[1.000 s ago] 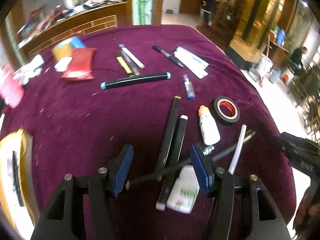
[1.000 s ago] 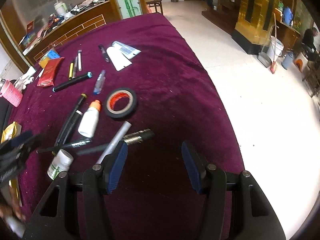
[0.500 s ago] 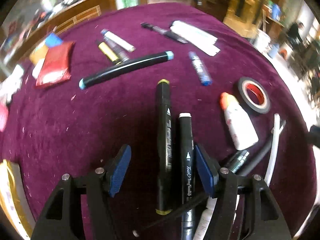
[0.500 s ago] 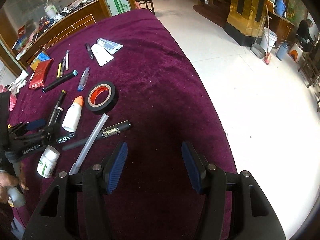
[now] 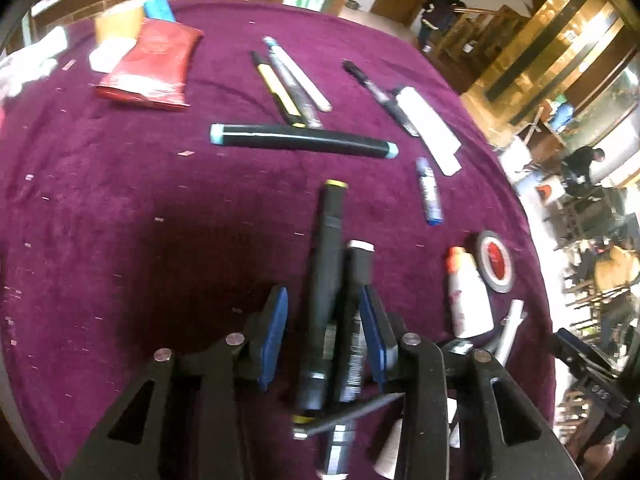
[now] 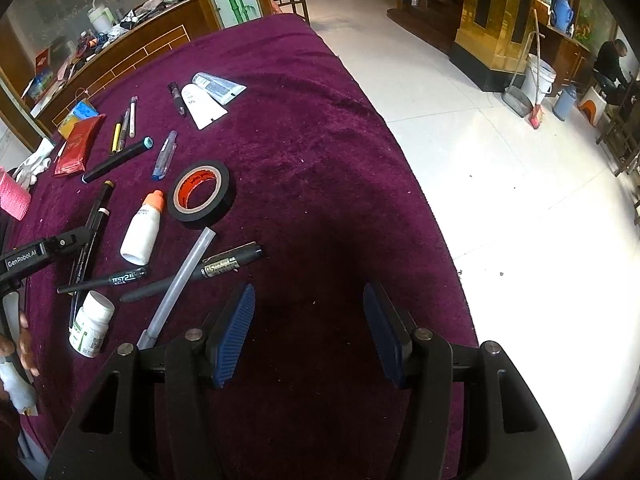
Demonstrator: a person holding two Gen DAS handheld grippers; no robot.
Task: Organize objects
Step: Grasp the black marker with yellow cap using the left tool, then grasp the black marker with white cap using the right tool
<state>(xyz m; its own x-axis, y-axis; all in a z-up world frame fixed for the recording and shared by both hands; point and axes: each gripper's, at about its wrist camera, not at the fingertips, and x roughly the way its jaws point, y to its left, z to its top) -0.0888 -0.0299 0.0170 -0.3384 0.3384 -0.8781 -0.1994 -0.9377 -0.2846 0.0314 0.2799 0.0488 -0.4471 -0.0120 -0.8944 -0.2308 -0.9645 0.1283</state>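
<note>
Right wrist view: a table (image 6: 320, 128) draped in deep purple velvet cloth, its right edge curving down to a pale tiled floor (image 6: 500, 160), with gold-panelled columns (image 6: 492, 8) and a white bucket (image 6: 538, 76) beyond. A wooden counter (image 6: 120, 48) heaped with clutter runs behind the table's far left edge.

The right gripper (image 6: 308, 328) hangs spread wide over bare cloth near the table's near right edge, with nothing between its blue pads (image 6: 234, 332).

This view alone shows a white pill bottle (image 6: 90, 330) lying by the near left edge, a clear tube (image 6: 182, 280) crossing a grey pen (image 6: 192, 276), and a second pen (image 6: 104, 282) printed with white letters. A roll of black tape (image 6: 200, 192) lies flat towards the middle, a white glue bottle with an orange cap (image 6: 142, 230) just left of it.

The left wrist view, blurred, shows what that camera hides: the left gripper (image 5: 324, 330) is parted around two black markers (image 5: 326, 280) lying side by side, the right pad close against the white-tipped one, the left pad apart from the yellow-tipped one. Whether it presses them I cannot tell. A thin dark pen (image 5: 348, 412) crosses their near ends.

Towards the far edge lie a long black marker with teal ends (image 5: 304, 140), a small blue pen (image 5: 430, 192), a red packet (image 5: 152, 66), a group of slim pens (image 5: 288, 80) and a white tube (image 5: 430, 128).
</note>
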